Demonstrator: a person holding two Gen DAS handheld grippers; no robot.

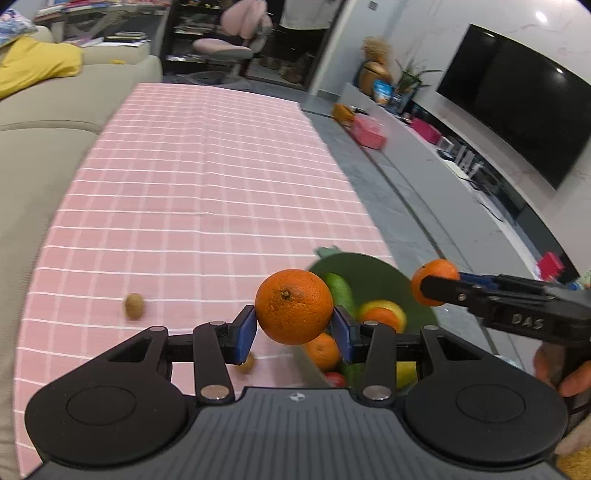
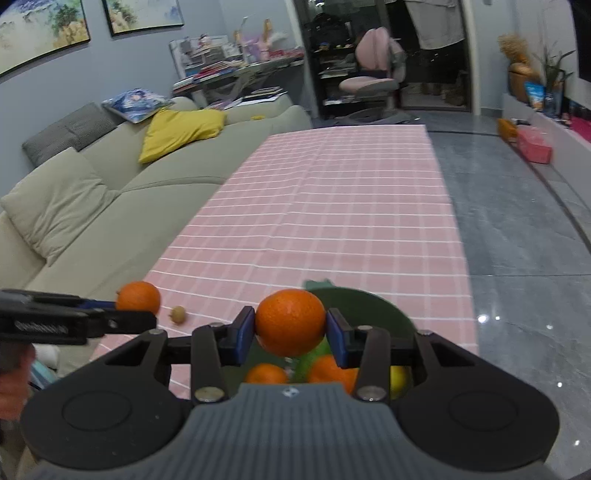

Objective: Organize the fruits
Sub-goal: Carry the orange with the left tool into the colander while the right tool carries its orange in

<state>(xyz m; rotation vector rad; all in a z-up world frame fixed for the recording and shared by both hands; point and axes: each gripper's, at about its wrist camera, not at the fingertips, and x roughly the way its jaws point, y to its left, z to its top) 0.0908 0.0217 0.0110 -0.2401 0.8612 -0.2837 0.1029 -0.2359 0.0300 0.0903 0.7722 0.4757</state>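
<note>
Left tool (image 1: 294,328) pinching orange (image 1: 294,306); right tool (image 2: 290,332) pinching second orange (image 2: 290,322); green bowl (image 1: 373,273) below.

Home living room: sofa (image 2: 92,192), television (image 1: 517,110).

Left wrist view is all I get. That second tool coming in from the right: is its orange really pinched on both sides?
Observer: Yes. In the right wrist view the right tool has a blue pad pressed against each side of the orange.
Operator: What is underneath it?
Observer: It appears to hang over the green bowl, with other fruit showing below it.
Operator: Anything on the wall behind the sofa?
Observer: Two framed paintings hang there.
</note>
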